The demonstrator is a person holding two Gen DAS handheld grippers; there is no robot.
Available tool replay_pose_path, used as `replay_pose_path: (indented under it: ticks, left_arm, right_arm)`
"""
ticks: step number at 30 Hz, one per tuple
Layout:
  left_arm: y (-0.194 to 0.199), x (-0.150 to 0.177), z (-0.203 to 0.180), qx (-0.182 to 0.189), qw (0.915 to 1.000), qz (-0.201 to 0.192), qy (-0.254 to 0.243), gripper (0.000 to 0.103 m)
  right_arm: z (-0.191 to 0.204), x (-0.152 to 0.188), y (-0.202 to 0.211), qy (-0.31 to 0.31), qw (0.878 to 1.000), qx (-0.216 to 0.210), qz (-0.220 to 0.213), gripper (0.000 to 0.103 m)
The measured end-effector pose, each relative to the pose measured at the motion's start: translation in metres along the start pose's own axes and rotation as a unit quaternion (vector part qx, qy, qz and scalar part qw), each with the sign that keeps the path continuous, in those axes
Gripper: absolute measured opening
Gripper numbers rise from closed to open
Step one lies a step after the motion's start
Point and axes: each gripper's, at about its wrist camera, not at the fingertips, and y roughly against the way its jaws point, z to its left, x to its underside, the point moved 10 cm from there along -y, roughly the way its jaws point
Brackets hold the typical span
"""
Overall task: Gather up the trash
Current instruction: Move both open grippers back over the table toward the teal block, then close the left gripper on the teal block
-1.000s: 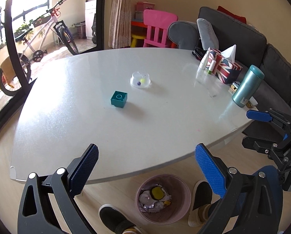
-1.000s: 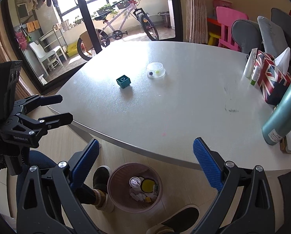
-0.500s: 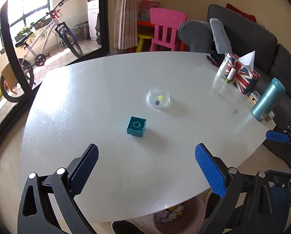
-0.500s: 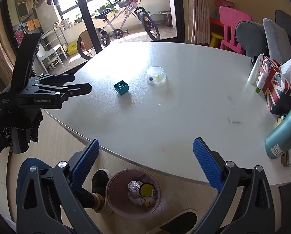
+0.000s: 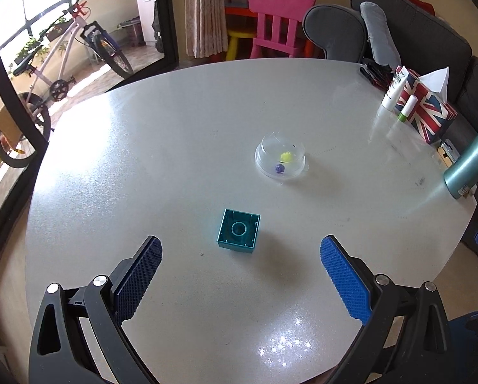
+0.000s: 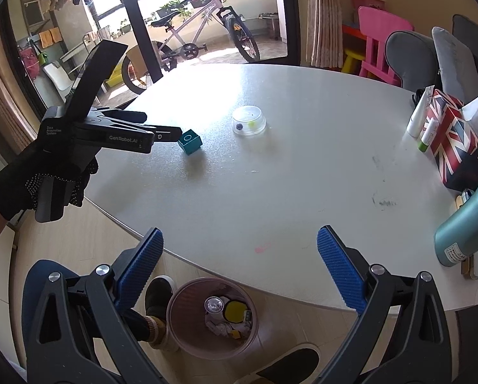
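Note:
A teal toy block (image 5: 239, 233) lies hollow side up on the white table (image 5: 175, 147), just ahead of my open left gripper (image 5: 240, 272). Beyond it sits a clear plastic cup lid (image 5: 280, 160) with yellow and purple bits inside. In the right wrist view the left gripper (image 6: 170, 132) reaches over the table, its tips right beside the block (image 6: 190, 141), with the lid (image 6: 249, 121) farther on. My right gripper (image 6: 239, 265) is open and empty above the table's near edge. Below it a pink bin (image 6: 213, 316) on the floor holds trash.
A Union Jack tissue box (image 6: 456, 140), tubes (image 6: 416, 118) and a teal flask (image 6: 466, 224) stand along the table's right side. A person's shoes (image 6: 157, 313) are beside the bin. A sofa (image 5: 424, 32), pink chair (image 5: 280, 22) and bicycle (image 6: 200, 38) surround the table.
My left gripper has risen and moved forward over the table toward the teal block, which now sits close between its open fingers. The right gripper has drifted slightly forward, still open.

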Motion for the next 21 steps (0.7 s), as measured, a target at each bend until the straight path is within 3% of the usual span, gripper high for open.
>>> replay_pose_path:
  ticks: [15, 21]
  left_arm:
    - [-0.041, 0.003, 0.007, -0.008, 0.9991, 0.039, -0.010, 0.095]
    - [-0.047, 0.007, 0.006, -0.005, 0.9988, 0.047, -0.010, 0.067]
  right_arm:
    - [-0.017, 0.000, -0.004, -0.008, 1.000, 0.008, 0.006, 0.095]
    - [-0.018, 0.001, -0.008, -0.008, 1.000, 0.007, 0.010, 0.095]
